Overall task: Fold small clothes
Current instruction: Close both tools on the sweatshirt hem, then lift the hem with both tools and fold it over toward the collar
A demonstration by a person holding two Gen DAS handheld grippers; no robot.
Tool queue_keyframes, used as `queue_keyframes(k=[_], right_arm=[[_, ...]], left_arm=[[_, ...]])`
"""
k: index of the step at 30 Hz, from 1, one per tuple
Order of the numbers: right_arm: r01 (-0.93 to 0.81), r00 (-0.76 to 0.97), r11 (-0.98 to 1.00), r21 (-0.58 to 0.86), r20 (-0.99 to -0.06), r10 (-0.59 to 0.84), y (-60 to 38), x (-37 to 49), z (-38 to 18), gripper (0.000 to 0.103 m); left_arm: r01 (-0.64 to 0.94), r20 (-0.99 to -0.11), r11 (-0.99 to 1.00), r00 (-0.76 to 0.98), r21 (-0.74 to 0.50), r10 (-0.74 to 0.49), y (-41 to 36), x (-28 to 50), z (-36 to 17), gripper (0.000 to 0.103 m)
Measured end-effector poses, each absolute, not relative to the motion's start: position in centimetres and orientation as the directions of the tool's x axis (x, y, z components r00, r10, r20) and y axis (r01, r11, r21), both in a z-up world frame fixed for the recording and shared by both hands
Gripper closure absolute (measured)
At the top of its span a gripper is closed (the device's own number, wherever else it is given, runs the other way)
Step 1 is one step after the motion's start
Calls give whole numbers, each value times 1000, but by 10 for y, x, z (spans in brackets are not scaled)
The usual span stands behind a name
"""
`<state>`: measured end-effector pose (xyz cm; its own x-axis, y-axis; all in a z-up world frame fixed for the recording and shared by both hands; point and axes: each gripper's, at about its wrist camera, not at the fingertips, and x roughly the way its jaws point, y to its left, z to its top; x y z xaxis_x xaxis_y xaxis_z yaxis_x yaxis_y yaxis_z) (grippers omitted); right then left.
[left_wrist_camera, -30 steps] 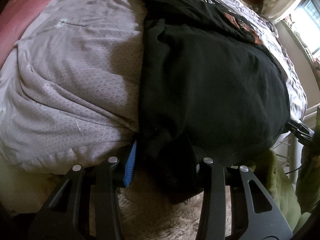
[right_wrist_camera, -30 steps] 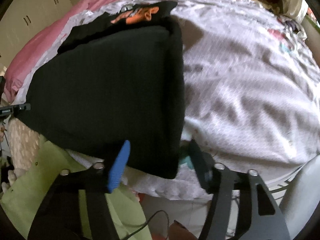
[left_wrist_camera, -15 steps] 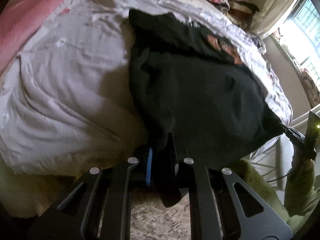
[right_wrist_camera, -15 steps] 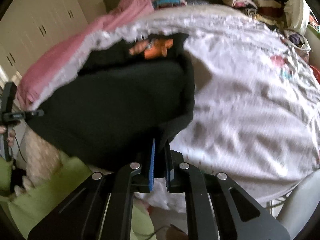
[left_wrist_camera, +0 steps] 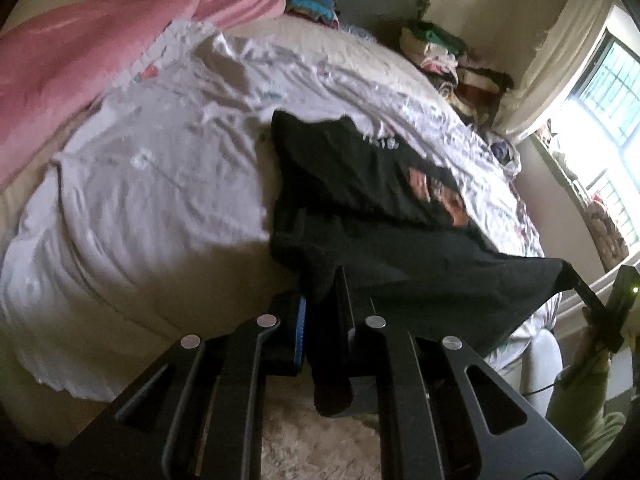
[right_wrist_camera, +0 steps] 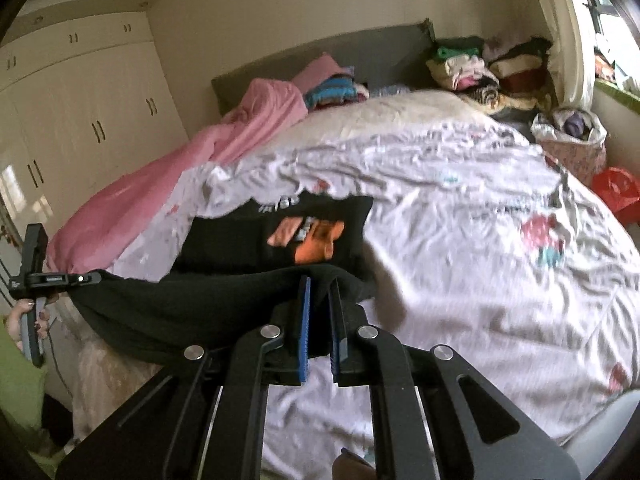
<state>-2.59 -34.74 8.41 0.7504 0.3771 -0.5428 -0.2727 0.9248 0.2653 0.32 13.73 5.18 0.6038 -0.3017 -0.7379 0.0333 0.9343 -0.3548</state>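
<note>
My left claw (left_wrist_camera: 322, 312) is clamped tight on one near corner of the black cotton T-shirt with an orange printed picture (left_wrist_camera: 400, 240), and my right claw (right_wrist_camera: 320, 316) pinches the other near corner just as firmly. Between the two claws the shirt's near edge hangs stretched in the air above the near side of the bed with the rumpled white printed quilt (right_wrist_camera: 460, 220), while its far part, print upward, lies on that quilt. A pink blanket (right_wrist_camera: 168, 184) lies along the bed's left side, and piled clothes (right_wrist_camera: 472, 68) sit at its head.
</note>
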Motion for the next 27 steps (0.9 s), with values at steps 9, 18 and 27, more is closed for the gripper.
queue_keyframes(k=[9,18,27], right_arm=[[-264,800,930,255,-480,359,-341,2,110,96],[-238,824,938,251,-459,332,-338,32,121,96],[-188,826,950,251,-483,291,-337,77,116,96]], left_arm=[[17,-692,931,663,-366,-284,142,32,74,98],[-12,-661,931,708,-365,-250,146,60,87,98],[-41,-651,927,723,-373,-230,147,96,86,98]])
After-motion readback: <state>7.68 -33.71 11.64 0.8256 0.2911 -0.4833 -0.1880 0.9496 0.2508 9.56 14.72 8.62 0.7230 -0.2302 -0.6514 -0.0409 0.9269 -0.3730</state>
